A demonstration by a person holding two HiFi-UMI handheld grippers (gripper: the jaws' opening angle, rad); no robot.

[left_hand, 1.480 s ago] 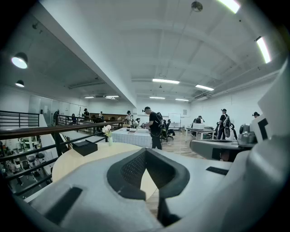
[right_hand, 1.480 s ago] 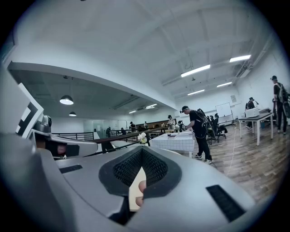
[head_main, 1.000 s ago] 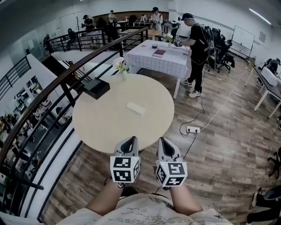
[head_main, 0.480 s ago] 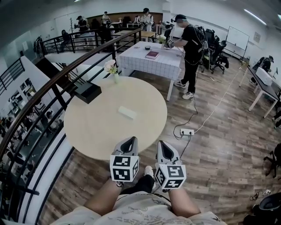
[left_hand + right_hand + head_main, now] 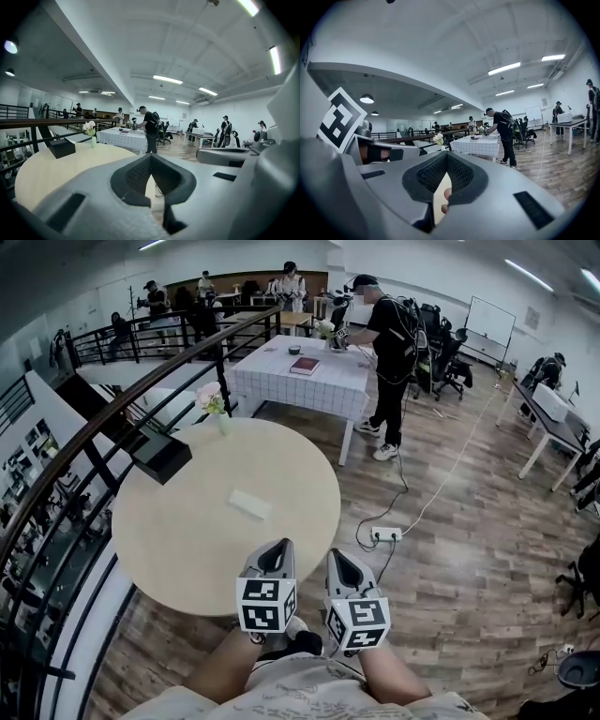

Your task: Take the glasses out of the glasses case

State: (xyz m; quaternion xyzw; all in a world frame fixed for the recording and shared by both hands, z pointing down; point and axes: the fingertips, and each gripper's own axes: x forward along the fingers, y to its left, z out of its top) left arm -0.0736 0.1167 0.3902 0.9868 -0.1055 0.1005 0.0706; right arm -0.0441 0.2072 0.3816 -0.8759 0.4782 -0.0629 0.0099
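A pale, flat glasses case [image 5: 250,504] lies closed near the middle of the round beige table [image 5: 178,540]. My left gripper [image 5: 277,547] and right gripper [image 5: 335,555] hover side by side over the table's near edge, well short of the case, both pointing toward it. Both are shut with nothing between the jaws. In the left gripper view the shut left gripper [image 5: 151,158] looks across the table top [image 5: 51,171]; the case does not show there. In the right gripper view the shut right gripper [image 5: 447,157] fills the foreground.
A black box [image 5: 159,457] and a vase of flowers [image 5: 214,401] stand at the table's far side. A dark railing [image 5: 89,432] runs along the left. Beyond are a checked-cloth table [image 5: 305,379], a standing person [image 5: 384,348], and a power strip [image 5: 385,534] with cables on the wood floor.
The table and case have shifted left in the head view as I moved across the floor. Both grippers stayed shut and side by side at the near edge.
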